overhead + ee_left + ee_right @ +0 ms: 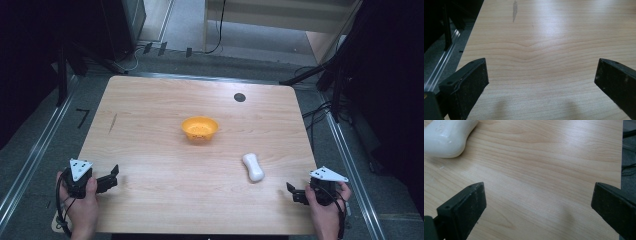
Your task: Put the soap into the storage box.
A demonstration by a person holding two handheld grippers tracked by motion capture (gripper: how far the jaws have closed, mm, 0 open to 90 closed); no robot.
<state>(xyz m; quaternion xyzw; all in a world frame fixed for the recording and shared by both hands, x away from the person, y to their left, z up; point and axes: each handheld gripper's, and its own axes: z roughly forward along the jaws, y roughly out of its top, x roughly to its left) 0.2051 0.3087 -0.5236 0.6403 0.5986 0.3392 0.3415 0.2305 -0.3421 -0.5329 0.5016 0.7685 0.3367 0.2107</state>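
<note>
L gripper (pixel 111 176) sits at near-left corner of the wooden table (pixel 150 150), held in the left hand (pixel 82 202); jaws wide apart, nothing btwn them, just bare wood grain w/ a dark streak (pixel 515 10) well ahead of the tips. Orange bowl (pixel 199 128) stands upright mid-table, well ahead and to the right of L fingers, well apart from both grippers. White soap bar (pixel 253 167) lies flat, near R gripper (pixel 294 191), ahead-left of its tips, not touching; in right gripper view it shows at top-left corner beyond the left jaw. R gripper at near-right edge, in the right hand (pixel 325 210); jaws spread wide, empty. Small dark round spot (pixel 239 97) on far side of table.
</note>
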